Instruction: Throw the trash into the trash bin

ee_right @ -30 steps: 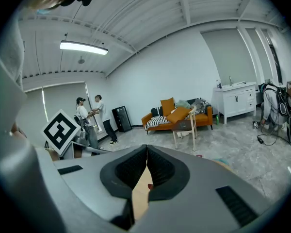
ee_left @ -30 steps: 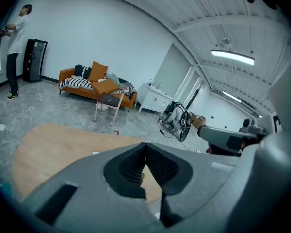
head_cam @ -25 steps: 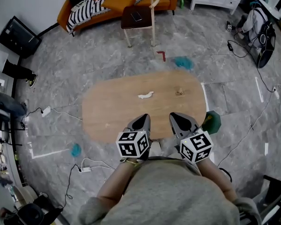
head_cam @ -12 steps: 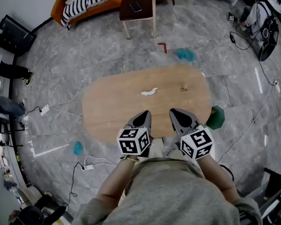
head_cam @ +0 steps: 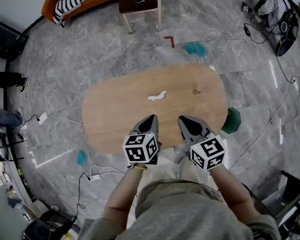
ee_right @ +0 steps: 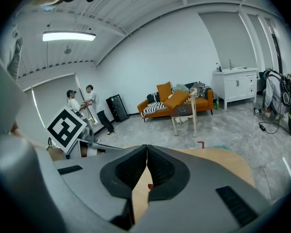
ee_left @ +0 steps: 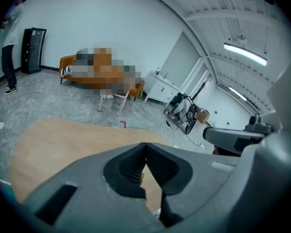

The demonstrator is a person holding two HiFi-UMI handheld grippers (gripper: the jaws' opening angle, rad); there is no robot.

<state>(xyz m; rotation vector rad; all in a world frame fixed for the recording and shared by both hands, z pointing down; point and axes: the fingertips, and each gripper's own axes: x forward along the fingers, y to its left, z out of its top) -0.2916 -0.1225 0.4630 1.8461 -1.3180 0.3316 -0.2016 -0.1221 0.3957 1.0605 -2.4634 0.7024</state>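
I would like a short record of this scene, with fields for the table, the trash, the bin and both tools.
table: oval wooden table
trash: white scrap near the table's middle; small brown piece to its right
bin: green bin on the floor, at the table's right end
left tool: shut, empty, above the table's near side
right tool: shut, empty, above the table's near side

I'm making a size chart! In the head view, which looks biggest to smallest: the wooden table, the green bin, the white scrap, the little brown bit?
1. wooden table, by far the largest
2. green bin, beside the table
3. white scrap, thin and clearly smaller
4. little brown bit, the smallest
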